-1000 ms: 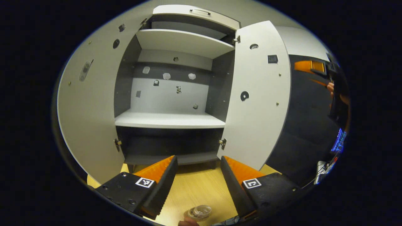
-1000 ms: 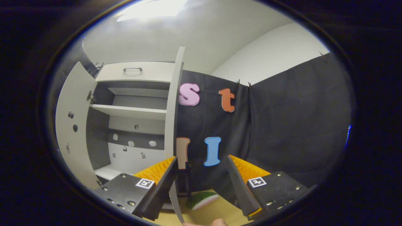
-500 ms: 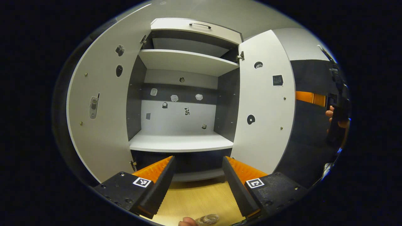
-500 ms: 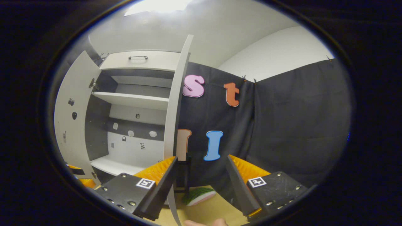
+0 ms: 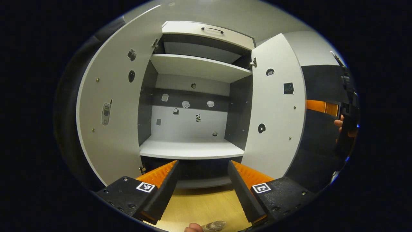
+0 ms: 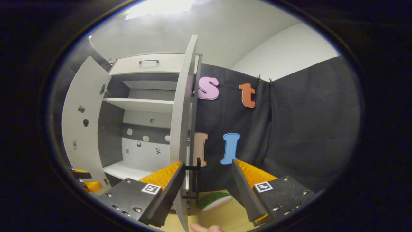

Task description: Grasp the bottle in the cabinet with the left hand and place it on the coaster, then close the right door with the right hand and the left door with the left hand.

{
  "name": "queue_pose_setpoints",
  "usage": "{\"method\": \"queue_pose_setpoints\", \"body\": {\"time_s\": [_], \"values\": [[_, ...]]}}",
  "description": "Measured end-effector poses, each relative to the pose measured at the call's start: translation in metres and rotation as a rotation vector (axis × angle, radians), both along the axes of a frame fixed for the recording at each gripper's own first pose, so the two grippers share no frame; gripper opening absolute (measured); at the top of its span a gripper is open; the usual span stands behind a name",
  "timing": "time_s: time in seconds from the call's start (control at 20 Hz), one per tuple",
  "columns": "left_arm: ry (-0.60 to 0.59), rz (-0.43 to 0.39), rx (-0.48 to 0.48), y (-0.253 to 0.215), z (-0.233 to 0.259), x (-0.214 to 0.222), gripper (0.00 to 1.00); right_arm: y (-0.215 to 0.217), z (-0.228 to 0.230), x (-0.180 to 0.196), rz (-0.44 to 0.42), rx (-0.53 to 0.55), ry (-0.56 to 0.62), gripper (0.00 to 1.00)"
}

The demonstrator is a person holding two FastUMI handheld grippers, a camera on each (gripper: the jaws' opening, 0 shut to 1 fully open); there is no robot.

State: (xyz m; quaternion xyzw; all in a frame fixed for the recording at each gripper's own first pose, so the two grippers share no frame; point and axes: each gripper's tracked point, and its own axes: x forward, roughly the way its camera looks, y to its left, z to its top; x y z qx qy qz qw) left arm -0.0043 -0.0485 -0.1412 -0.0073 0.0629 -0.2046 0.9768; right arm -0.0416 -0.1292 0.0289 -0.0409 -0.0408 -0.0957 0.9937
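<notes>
So both cabinet doors are wide open rn. In the left gripper view the left claw (image 5: 202, 190) is spread wide w/ nothing between its fingers, pointing straight at the cabinet (image 5: 196, 106), over the wooden surface (image 5: 201, 206). Shelves inside are bare apart from little stickers on the back wall. The bottle (image 5: 215, 225) is at the very bottom edge of that view, just its clear top, standing on the surface below the claw, w/ a fingertip (image 5: 192, 227) right beside it. Can't make out the coaster under it tbh. The left door (image 5: 109, 122) swings out on one side, the right door (image 5: 273, 109) on the other, and past the right door's edge you see the other gripper, orange and black, w/ a hand (image 5: 341, 124) on it. In the right gripper view the right claw (image 6: 207, 190) is also open and holding nothing, sitting just behind the right door (image 6: 182, 129), which is seen edge-on, w/ the door's black handle (image 6: 194, 178) between the fingers but not touched afaict. A watermelon-slice thing (image 6: 214, 201) lies on the surface near the door's bottom.
</notes>
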Motion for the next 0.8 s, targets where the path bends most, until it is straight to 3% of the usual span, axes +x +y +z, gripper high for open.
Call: {"method": "queue_pose_setpoints", "body": {"time_s": [0.35, 0.8], "values": [[-0.020, 0.090, 0.002, 0.034, 0.010, -0.004, 0.94, 0.066, -0.003, 0.024, 0.180, 0.018, 0.004, 0.90], [-0.048, 0.281, 0.013, 0.099, 0.021, -0.021, 0.94, 0.131, -0.005, 0.054, 0.348, 0.093, 0.016, 0.90]]}}
